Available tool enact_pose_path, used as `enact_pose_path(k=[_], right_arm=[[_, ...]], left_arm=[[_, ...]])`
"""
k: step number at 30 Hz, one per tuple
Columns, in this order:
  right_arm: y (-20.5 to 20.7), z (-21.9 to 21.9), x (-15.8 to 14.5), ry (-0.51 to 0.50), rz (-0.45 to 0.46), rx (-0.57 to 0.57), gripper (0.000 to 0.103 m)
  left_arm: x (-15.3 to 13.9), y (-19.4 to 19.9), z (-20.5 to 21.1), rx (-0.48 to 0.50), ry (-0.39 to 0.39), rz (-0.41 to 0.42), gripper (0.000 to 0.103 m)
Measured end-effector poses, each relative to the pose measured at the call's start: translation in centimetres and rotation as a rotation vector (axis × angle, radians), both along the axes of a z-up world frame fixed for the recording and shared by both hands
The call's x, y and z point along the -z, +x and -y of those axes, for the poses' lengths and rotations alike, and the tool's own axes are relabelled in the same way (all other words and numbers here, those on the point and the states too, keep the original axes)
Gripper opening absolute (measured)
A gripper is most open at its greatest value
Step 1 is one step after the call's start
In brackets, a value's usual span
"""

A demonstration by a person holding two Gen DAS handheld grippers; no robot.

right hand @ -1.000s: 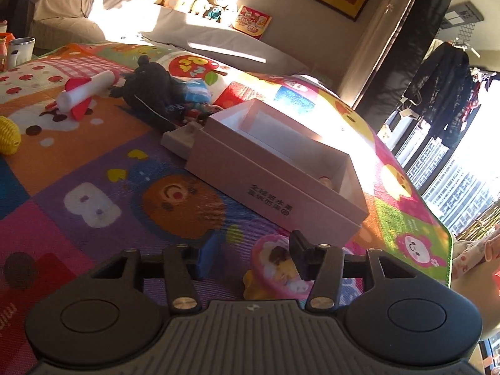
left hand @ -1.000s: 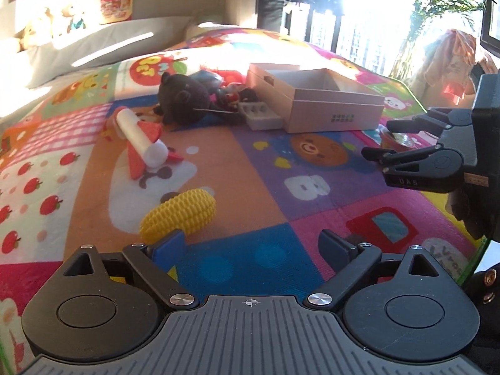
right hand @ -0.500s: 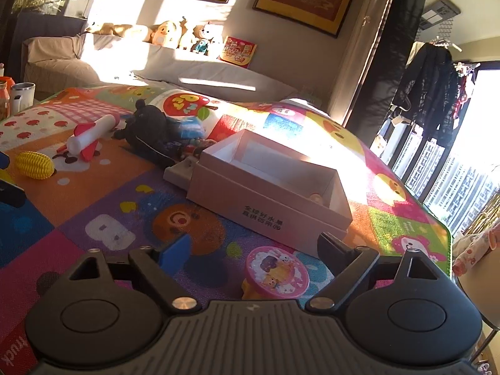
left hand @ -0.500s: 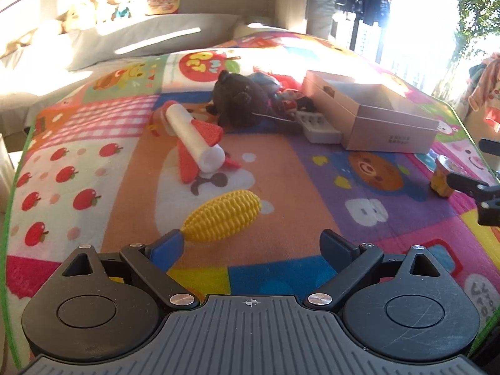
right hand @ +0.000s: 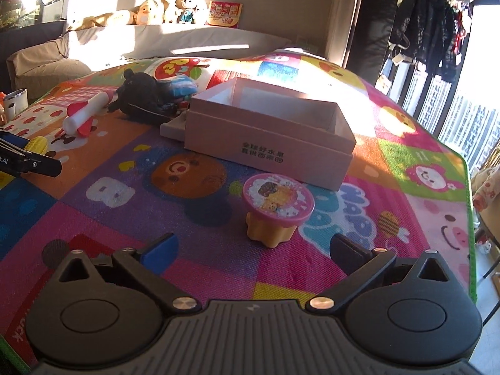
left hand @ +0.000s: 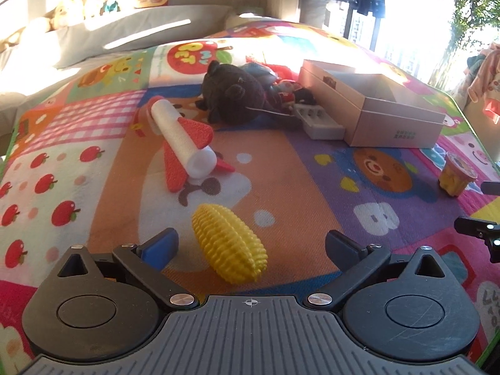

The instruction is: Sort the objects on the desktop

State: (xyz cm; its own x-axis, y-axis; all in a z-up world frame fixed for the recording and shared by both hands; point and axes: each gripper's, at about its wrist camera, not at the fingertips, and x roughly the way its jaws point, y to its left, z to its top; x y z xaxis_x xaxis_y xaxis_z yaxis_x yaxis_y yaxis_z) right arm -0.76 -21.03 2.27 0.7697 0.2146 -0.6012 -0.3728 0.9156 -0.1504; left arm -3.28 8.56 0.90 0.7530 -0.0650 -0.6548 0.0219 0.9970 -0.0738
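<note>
A yellow corn toy (left hand: 229,243) lies on the play mat (left hand: 297,168), between the fingers of my left gripper (left hand: 251,243). Those jaws are opening and the pads do not touch the corn. A yellow cup with a pink lid (right hand: 278,201) stands upright on the mat just beyond my right gripper (right hand: 253,250). The right jaws are opening too, with nothing between them. Behind the cup sits the open pink box (right hand: 268,147). A white and red foam rocket (left hand: 184,137) and a black plush (left hand: 234,97) lie farther back.
A grey tray (left hand: 318,122) rests against the box's left side, with small toys heaped behind the plush. A sofa (right hand: 175,40) with soft toys runs along the far wall. The mat's green edge (right hand: 470,218) is on the right.
My right gripper let go of the cup, opened wide and drew back, rolling level. My left gripper swung left to the corn, which now lies between its fingers.
</note>
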Motion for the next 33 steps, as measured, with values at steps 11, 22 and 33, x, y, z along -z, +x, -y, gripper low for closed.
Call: enact_pose_path(k=[11, 22, 33], right_arm=[[1.5, 1.3, 0.9, 0.121, -0.149, 0.012, 0.103], [1.4, 1.3, 1.0, 0.122, -0.133, 0.015, 0.103], [1.4, 1.3, 1.0, 0.122, -0.131, 0.015, 0.103]], left_arm=[[-0.6, -0.8, -0.4, -0.011, -0.034, -0.079, 0.103], [-0.8, -2.4, 1.9, 0.090, -0.067, -0.060, 0.103], [-1.8, -4.4, 0.9, 0.101, 0.079, 0.036, 0.103]])
